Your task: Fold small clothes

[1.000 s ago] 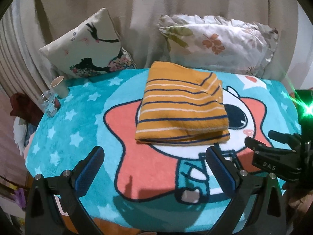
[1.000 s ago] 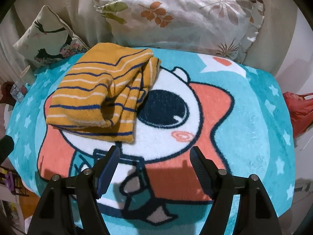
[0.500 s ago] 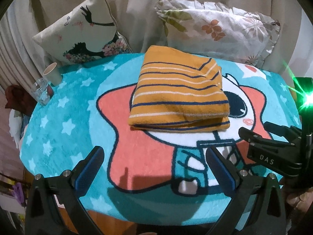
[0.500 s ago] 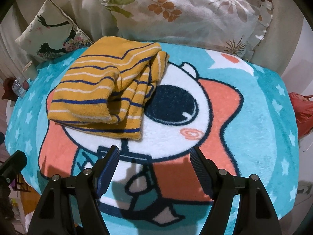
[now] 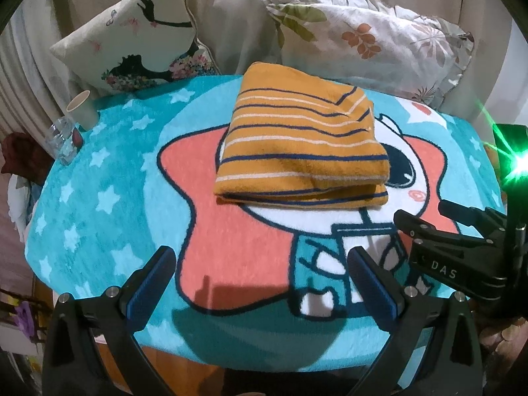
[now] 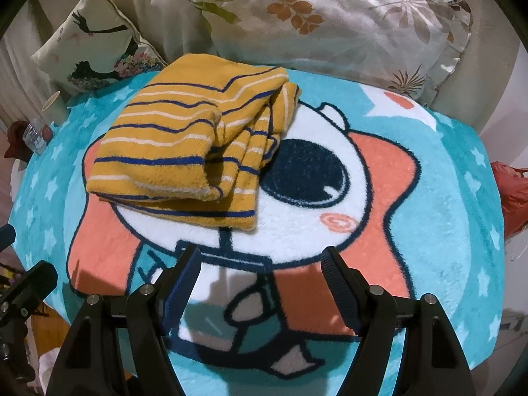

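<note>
A mustard-yellow garment with navy and white stripes (image 5: 302,142) lies folded into a thick rectangle on the teal cartoon blanket (image 5: 109,178). It also shows in the right wrist view (image 6: 194,145), with its layered open edges facing right. My left gripper (image 5: 260,280) is open and empty, held above the blanket's near edge, short of the garment. My right gripper (image 6: 260,280) is open and empty, also near the front edge, below and right of the garment. The right gripper's body shows at the right of the left wrist view (image 5: 462,250).
Two cushions lean on the curtain at the back: a bird-print one (image 5: 132,36) at left and a leaf-print one (image 5: 369,36) at right. A paper cup (image 5: 82,110) and a clear bottle (image 5: 64,142) stand at the blanket's left edge. A red bag (image 6: 511,194) lies off the right side.
Both grippers have drawn back from the folded garment, so it appears a little farther away. The garment has not moved. Both grippers stayed open.
</note>
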A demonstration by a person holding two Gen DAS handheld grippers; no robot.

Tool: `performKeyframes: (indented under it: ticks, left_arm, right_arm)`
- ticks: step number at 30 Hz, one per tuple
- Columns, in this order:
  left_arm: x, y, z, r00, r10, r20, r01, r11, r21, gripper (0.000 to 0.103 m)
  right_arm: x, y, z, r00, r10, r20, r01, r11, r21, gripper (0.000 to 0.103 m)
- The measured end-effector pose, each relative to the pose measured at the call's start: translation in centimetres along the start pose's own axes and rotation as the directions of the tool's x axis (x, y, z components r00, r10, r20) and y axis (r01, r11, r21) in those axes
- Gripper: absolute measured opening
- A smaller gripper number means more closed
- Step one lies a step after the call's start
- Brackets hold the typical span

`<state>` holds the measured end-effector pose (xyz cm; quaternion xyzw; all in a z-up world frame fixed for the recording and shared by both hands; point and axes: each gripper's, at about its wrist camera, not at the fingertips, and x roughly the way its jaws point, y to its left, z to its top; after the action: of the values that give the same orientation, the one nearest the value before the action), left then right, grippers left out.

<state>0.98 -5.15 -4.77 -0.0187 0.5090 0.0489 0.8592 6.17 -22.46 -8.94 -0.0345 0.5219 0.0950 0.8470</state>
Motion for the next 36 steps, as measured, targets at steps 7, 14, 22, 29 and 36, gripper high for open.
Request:
performKeyframes:
  ticks: [7,14,22,29,36]
  left_arm:
    - [0.2,0.1,-0.6,1.0,-0.016,-0.017,0.015,1.0,-0.013,0.103]
    - [0.2,0.1,-0.8,1.0,-0.018,-0.019,0.018,1.0,-0.015,0.103]
    - [0.0,-0.1,-1.3,1.0,-0.021,-0.021,0.02,1.0,-0.021,0.103]
    - [0.1,0.4,-1.8,0.999,-0.023,-0.032,0.022,0.999,-0.039,0.103]
    - [-0.1,0.9,-1.9,0.999,-0.018,-0.028,0.016,0.998,-0.056,0.103]
  right_arm:
    - [0.0,0.3,-0.6,1.0,-0.007,-0.007,0.007,1.0,-0.009,0.08]
    - [-0.1,0.1,-0.9,1.0,-0.007,-0.009,0.007,1.0,-0.013,0.08]
    - [-0.4,0.4,-1.2,1.0,-0.012,-0.005,0.012,1.0,-0.027,0.08]
    - [-0.6,0.7,-1.4,0.999,-0.031,-0.006,0.031,0.999,-0.037,0.08]
    - [-1.0,1.4,-1.3,0.992,-0.124,0.006,0.124,0.989,-0.083,0.08]
